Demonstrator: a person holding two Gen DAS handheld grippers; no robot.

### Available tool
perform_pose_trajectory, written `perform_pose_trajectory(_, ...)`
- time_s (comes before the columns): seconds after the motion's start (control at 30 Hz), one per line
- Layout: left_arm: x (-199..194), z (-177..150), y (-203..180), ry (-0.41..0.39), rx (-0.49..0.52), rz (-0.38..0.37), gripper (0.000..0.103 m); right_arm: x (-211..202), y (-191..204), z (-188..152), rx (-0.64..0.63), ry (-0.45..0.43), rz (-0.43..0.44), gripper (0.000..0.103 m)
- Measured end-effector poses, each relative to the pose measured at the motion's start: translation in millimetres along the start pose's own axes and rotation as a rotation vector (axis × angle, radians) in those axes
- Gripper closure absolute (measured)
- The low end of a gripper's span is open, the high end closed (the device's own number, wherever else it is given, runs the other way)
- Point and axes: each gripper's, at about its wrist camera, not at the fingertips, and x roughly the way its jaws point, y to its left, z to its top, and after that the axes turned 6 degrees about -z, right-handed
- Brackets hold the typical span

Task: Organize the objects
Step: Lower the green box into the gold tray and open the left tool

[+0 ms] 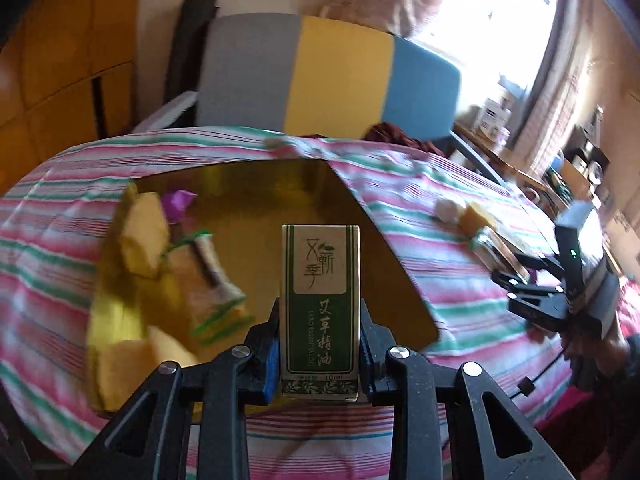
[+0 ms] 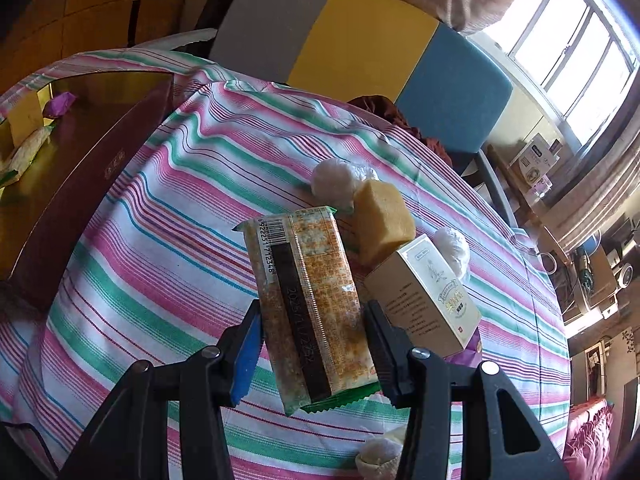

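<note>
Striped cloth (image 2: 168,200) in pink, green and white covers the table, with a grey, yellow and blue chair (image 2: 360,40) behind it. Over on the left, the left gripper (image 1: 320,344) is squeezed tight on a green and cream box (image 1: 320,304) — beyond its tips sits a gold tray (image 1: 256,188) with snacks inside. On the right, the right gripper (image 2: 312,344) has a snack packet (image 2: 308,300) pinched between its fingers, up off the cloth — a yellow sponge (image 2: 382,228) and a white box (image 2: 424,300) lie just past it.
</note>
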Motion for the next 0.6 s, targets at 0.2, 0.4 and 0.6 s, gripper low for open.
perform_pose_trajectory(0.2,-9.8,-9.1,54.7,0.013,-0.128,0.064,0.072,3.5,3.0,-1.5,-0.009,0.013,0.001,0.053)
perform_pose_trajectory(0.4,12.7,-21.5,55.3,0.114,-0.106,0.058,0.072,6.7,5.1,-3.7,-0.018,0.028,0.003,0.053)
perform_pose_trajectory(0.6,31.5,-18.2,45.9,0.08,-0.034,0.129,0.049,8.9,4.6,-3.6,-0.01,0.034,0.004,0.053)
